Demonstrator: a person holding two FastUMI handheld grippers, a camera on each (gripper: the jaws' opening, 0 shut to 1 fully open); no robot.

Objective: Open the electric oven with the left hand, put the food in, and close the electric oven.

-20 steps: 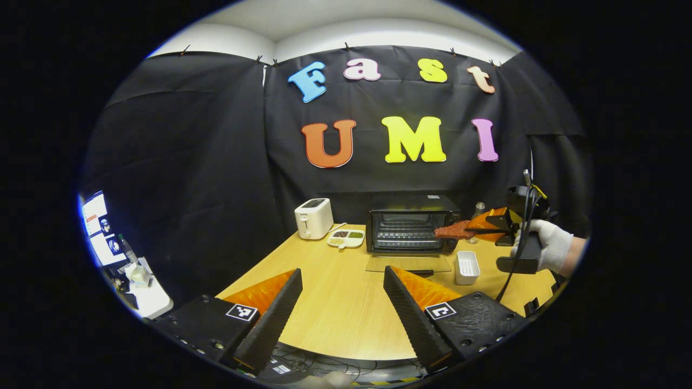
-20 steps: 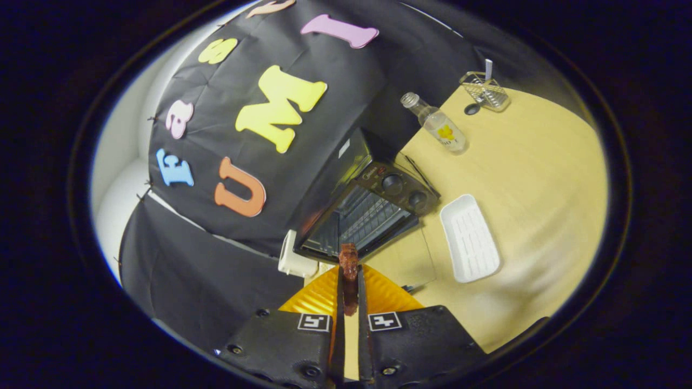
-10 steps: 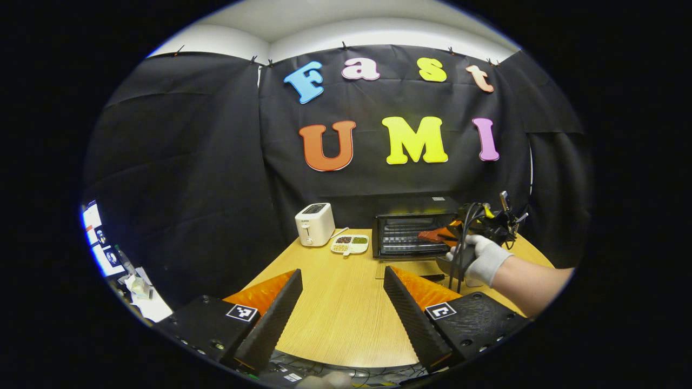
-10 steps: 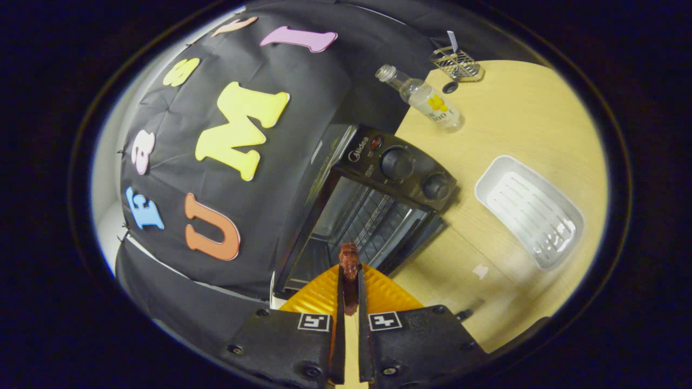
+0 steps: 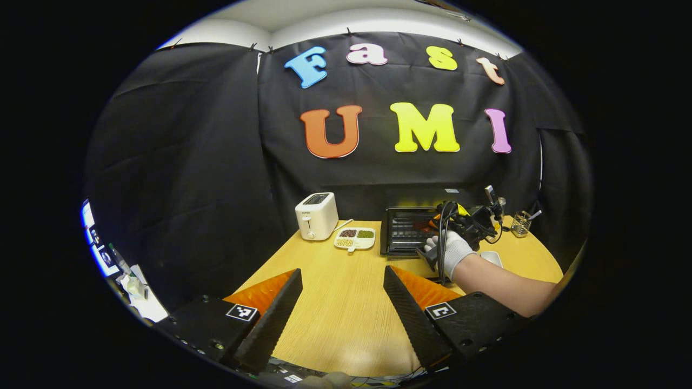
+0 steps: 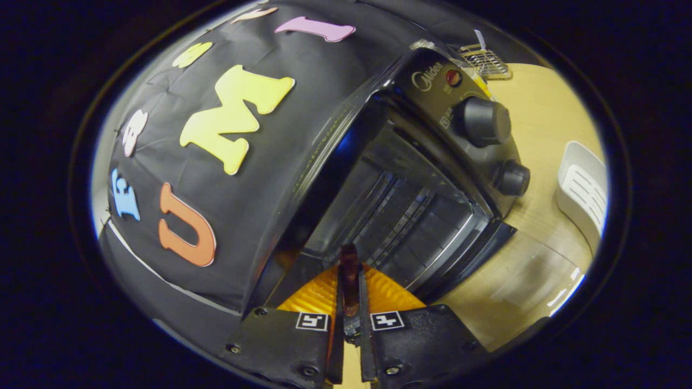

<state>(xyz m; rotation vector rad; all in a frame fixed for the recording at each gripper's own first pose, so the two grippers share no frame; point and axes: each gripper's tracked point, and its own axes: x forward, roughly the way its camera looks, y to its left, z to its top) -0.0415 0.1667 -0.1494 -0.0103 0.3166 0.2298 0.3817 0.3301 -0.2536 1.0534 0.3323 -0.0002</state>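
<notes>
The black electric oven (image 5: 406, 230) stands at the back of the wooden table (image 5: 346, 302), its glass door folded down flat. In the right gripper view the oven (image 6: 400, 205) looms close, its wire rack visible inside. My right gripper (image 6: 350, 270) is shut on a dark reddish-brown piece of food (image 6: 349, 265), held at the oven's mouth. The left gripper view shows that gripper (image 5: 438, 221) and a white-gloved hand (image 5: 451, 251) in front of the oven opening. My left gripper (image 5: 343, 297) hangs open over the near table, nothing between its fingers.
A white toaster (image 5: 316, 215) and a small divided dish of grains (image 5: 355, 237) stand left of the oven. A white tray (image 6: 584, 194) lies right of the oven, with a wire rack (image 6: 484, 59) behind it. Oven knobs (image 6: 483, 121) face the right gripper.
My right gripper has carried the food closer, from beside the oven to its open mouth. The left gripper has tilted slightly and stayed open.
</notes>
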